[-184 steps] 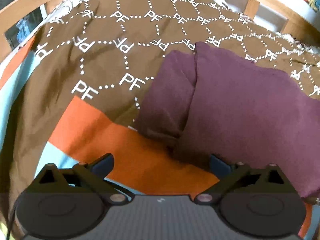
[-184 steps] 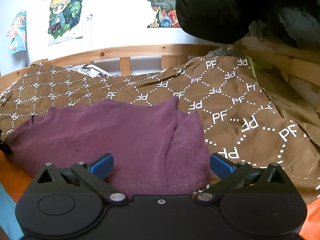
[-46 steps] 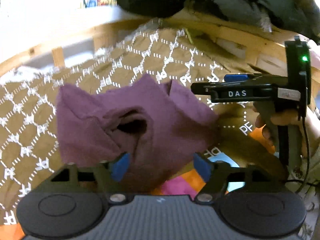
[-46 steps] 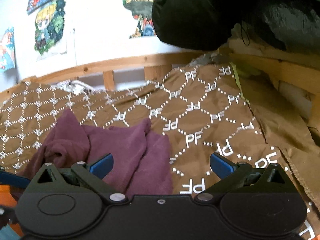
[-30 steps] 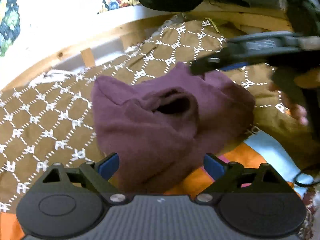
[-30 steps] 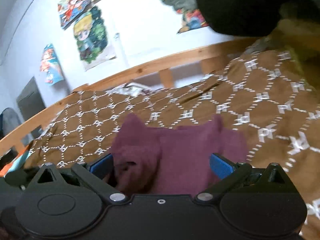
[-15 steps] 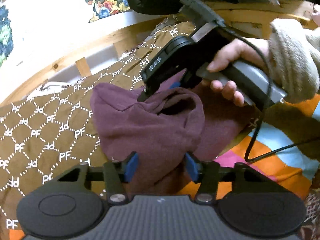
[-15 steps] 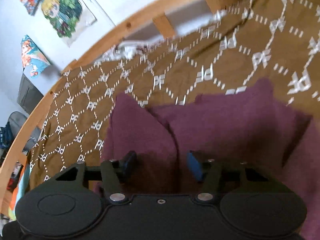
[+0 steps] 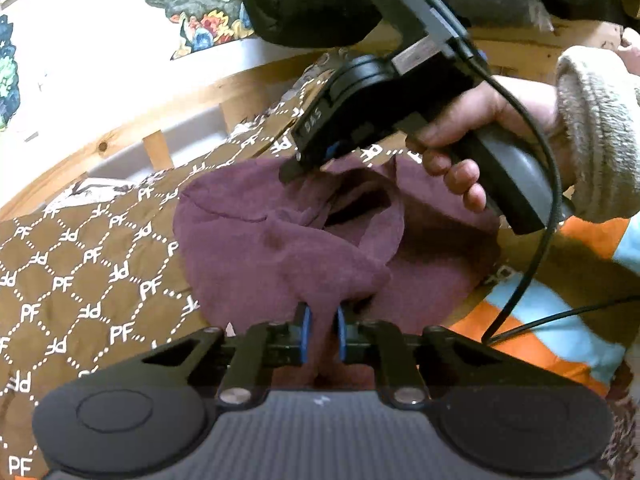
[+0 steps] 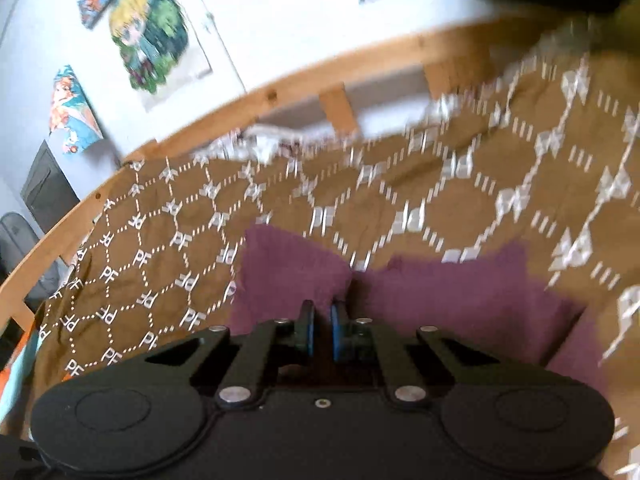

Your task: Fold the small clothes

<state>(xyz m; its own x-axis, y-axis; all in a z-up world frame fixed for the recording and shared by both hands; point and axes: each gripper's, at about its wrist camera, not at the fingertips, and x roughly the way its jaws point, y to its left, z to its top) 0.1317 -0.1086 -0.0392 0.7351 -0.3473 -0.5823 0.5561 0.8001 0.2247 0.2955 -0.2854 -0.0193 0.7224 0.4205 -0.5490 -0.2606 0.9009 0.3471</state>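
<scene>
Plum-purple garment (image 9: pixel 288 248), brown bedspread (image 9: pixel 80 264) with white PF lattice

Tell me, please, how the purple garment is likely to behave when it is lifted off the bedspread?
The purple garment already lies in soft rumpled folds, so it will probably hang limp. Pinched at two spots by the left gripper and right gripper, it will likely sag between them.

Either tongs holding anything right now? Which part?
Both. Left tongs pinch the purple garment at its near edge; right tongs pinch its far side, beside the opening.
</scene>
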